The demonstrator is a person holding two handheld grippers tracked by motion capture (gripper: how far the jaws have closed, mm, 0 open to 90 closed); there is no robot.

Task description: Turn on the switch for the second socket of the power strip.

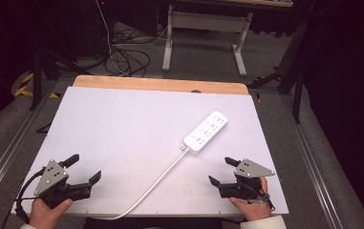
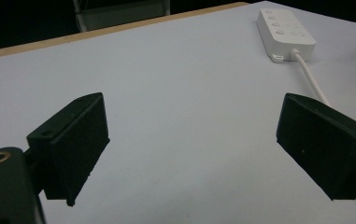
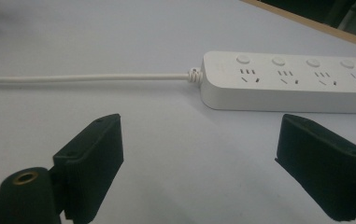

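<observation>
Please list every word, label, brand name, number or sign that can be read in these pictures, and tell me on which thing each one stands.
No text can be read in these pictures.
Power strip: no brand or numbers visible; it carries round buttons and socket slots, no writing.
White table: no marks.
Left gripper and right gripper: no labels visible.

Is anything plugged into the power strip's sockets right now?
No, the power strip shows four empty sockets in the right gripper view, with no plugs in them.

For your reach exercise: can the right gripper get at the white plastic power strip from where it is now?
Probably yes: the right gripper is open, with bare white tabletop between it and the white plastic power strip.
</observation>
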